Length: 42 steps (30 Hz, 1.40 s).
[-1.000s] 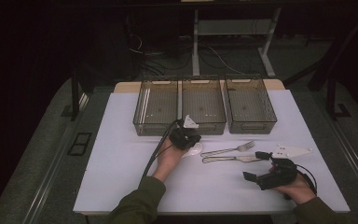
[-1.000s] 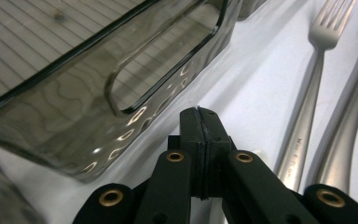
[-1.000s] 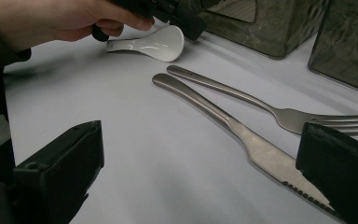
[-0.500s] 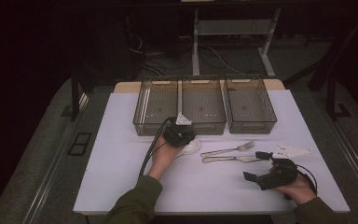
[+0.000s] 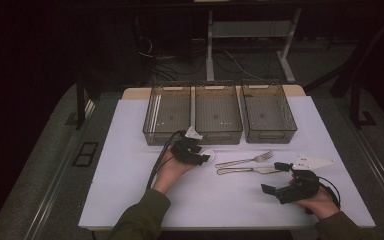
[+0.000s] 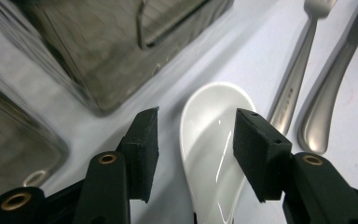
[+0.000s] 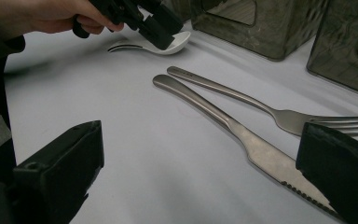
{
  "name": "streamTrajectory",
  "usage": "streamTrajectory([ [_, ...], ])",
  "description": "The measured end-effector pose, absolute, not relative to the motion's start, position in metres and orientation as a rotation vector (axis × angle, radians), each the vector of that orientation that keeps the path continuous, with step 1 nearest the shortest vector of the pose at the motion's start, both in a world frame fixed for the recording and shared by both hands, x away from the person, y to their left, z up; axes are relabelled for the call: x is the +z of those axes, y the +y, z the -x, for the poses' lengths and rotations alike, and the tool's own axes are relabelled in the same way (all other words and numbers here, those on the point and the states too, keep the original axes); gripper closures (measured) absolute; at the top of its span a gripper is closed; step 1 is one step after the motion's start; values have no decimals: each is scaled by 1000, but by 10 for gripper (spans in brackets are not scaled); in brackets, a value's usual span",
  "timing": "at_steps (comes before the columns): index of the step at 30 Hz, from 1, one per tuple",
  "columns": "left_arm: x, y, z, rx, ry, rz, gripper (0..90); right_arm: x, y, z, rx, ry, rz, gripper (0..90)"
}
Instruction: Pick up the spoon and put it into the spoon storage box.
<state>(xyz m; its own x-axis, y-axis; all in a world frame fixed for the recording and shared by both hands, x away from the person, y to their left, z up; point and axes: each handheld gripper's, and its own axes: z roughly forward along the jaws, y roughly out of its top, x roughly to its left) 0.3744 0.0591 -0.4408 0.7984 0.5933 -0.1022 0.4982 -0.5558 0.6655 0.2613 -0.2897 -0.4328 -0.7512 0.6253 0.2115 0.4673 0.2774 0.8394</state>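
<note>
A white ceramic spoon (image 6: pixel 209 135) lies on the white table sheet (image 5: pixel 130 175), in front of the bins. My left gripper (image 6: pixel 198 119) straddles its bowl; the jaws have just been opening, and the pads stand apart from the spoon with a gap on each side. From above, the left gripper (image 5: pixel 200 156) sits just left of the spoon (image 5: pixel 208 154). A steel fork (image 5: pixel 245 160) and a steel knife (image 5: pixel 252 170) lie side by side to the right. My right gripper (image 5: pixel 275 177) rests open near the knife's blade (image 7: pixel 270 158), holding nothing.
Three clear bins (image 5: pixel 170 112) (image 5: pixel 218 111) (image 5: pixel 267 107) stand in a row at the back of the sheet. A flat white utensil (image 5: pixel 312 161) lies right of the fork. Bare sheet stretches along the front and left.
The left gripper's jaws have parted and the white spoon's bowl now shows on the sheet beside them. The left hand shifted only slightly. The right hand kept still.
</note>
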Motion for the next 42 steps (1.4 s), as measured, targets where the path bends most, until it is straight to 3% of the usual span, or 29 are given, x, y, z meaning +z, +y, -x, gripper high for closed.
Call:
streamTrajectory([
  [8,-442,54,-370,173,750,-2310,494,-433,-290,-261,1473,2377,-1019,8],
  [24,-440,44,-361,220,648,-2379,621,-432,-289,-260,1466,2381,-1017,9],
  [26,-438,45,-360,222,651,-2367,658,-432,-289,-260,1466,2381,-1017,9],
  [27,-437,47,-360,219,646,-2367,740,-432,-289,-260,1466,2381,-1017,8],
  [32,-434,48,-359,209,628,-2361,809,-432,-289,-260,1468,2381,-1017,9],
  [42,-433,47,-358,224,622,-2366,818,-432,-289,-260,1469,2381,-1014,9],
])
